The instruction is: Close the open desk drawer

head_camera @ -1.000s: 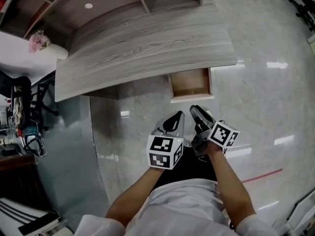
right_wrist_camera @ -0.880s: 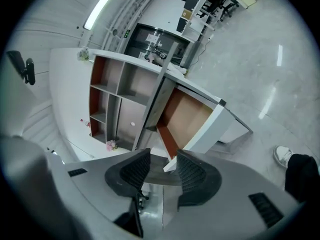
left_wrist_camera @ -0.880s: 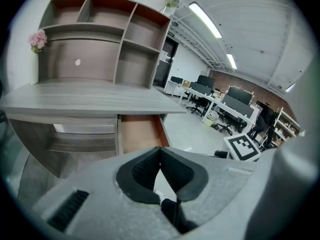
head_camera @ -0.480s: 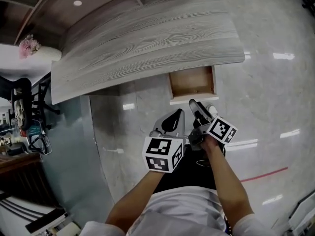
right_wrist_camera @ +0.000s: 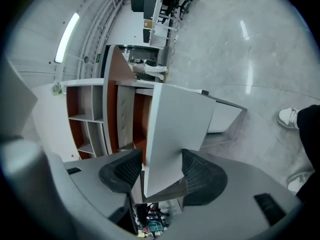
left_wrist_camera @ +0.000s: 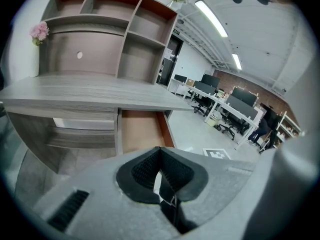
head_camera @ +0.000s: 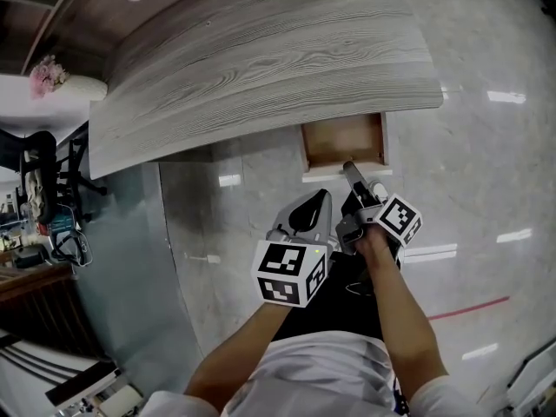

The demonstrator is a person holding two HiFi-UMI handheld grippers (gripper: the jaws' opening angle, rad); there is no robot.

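Bench: one (head_camera: 261, 68), with a grey wood-grain top; one shelf unit (left_wrist_camera: 100, 34) stands along its far edge.
Drawer: one (head_camera: 343, 142), pulled out from under the bench's right end in the head view. Its brown inside is bare.
Front panel: one (right_wrist_camera: 170, 129), pale, on the drawer's near side, facing the person.
Grippers: two, side by side just in front of the drawer, each carrying one marker cube.
Left gripper (head_camera: 306, 214): jaws closed together with nothing between them, clear of the drawer and to its left.
Right gripper (head_camera: 354, 179): jaws opening and wide apart. The front panel stands between the two pads; I cannot tell whether either pad touches it.
Flowers: one pink bunch (head_camera: 45, 76), beyond the bench's left end.
Floor: glossy and pale (head_camera: 486, 163).
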